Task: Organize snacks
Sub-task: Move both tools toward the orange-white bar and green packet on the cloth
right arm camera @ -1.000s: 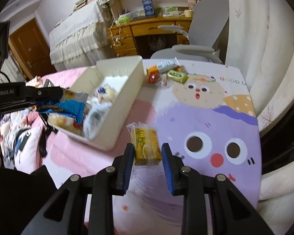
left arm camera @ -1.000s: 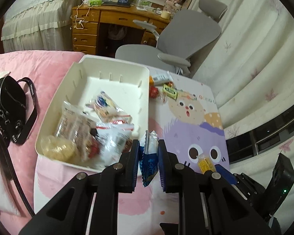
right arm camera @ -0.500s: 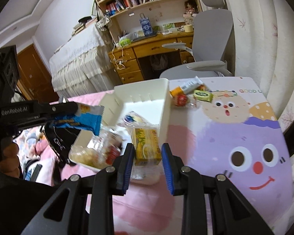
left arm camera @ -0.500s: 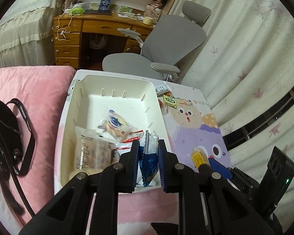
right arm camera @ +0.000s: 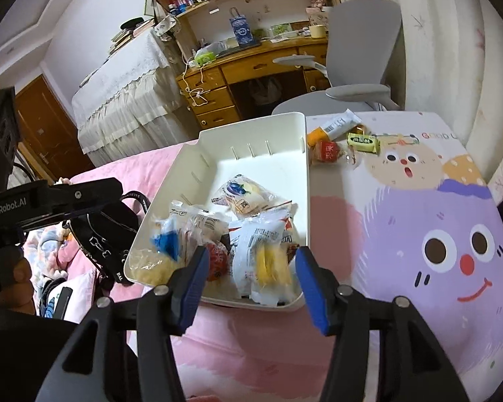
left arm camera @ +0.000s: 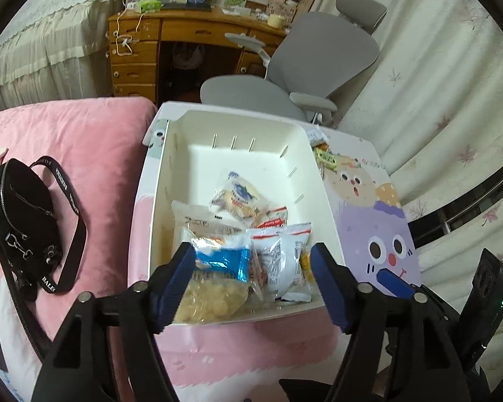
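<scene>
Snacks fall in two groups. Most sit piled in the near half of the white bin (right arm camera: pixel 303 181), incl. a blue packet (left arm camera: pixel 223 259) on a clear bag of pale puffs (left arm camera: pixel 211 299), a white sachet (left arm camera: pixel 283 261) and a yellow-wrapped bar (right arm camera: pixel 271 263). A few remain on the cartoon mat (right arm camera: pixel 429 221) just beyond the bin's far right corner: a red candy (right arm camera: pixel 327 150), a green-yellow bar (right arm camera: pixel 364 140), a white tube-like pack (right arm camera: pixel 338 124) and an orange piece (right arm camera: pixel 313 135) touching it.

Left gripper (left arm camera: pixel 253 283) hangs over the bin's near end w/ jaws spread wide, nothing between them. Right gripper (right arm camera: pixel 249 279) likewise: jaws apart, empty, above the bin's near right corner.

Handling, as judged: all items look light, film-wrapped, so slick and crinkly; wrappers give way under a pinch and may slide out. The puff bag and cake-type packs are likely crushable, so gentle closure only. Best hold for the leftover bars is probably across the short width at mid-body, not on the flat sealed ends, which fold. The red candy is small and roundish, may roll or squirt sideways; approach from above, jaws either side. The tube pack lies tilted against the bin wall, so clearance for a finger on that side looks tight.
</scene>
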Tool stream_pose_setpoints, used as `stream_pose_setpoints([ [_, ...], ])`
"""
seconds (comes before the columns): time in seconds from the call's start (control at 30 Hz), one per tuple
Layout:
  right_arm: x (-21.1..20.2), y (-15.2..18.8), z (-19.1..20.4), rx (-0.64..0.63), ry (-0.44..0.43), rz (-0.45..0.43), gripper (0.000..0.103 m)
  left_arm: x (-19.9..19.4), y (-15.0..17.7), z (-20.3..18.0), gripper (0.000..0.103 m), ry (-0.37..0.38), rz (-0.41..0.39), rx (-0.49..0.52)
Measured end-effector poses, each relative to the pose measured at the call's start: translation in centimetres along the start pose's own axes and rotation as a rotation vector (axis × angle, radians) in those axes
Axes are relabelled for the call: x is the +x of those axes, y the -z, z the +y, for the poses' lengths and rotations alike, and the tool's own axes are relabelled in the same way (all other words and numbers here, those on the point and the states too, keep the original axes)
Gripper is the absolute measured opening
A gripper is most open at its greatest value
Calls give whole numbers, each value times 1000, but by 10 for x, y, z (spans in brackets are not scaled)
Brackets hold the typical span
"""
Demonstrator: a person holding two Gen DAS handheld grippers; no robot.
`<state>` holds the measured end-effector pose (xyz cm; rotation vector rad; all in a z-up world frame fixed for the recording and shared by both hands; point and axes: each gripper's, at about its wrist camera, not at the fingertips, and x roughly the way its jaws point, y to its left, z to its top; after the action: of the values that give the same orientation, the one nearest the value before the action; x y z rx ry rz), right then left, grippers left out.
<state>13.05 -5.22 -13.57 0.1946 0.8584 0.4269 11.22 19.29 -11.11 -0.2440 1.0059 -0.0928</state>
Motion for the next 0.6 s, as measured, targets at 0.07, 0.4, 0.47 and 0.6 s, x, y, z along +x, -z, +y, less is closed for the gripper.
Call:
stream_pose_setpoints([
  [0.07, -2, 2, -3, 18, 16, 16, 54, 6, -1, -2, 74, 3, 39, 12],
  [0.4, -22, 8, -30, 115, 117, 94, 54, 21, -28, -34, 75, 22, 170, 116],
  [0.47, -24, 6, -40, 152, 120, 105, 54, 25, -40, -44, 75, 30, 191, 145],
  [0.6, -25, 0, -58, 213, 109, 116, 55, 32, -66, -62, 75, 41, 218, 193],
])
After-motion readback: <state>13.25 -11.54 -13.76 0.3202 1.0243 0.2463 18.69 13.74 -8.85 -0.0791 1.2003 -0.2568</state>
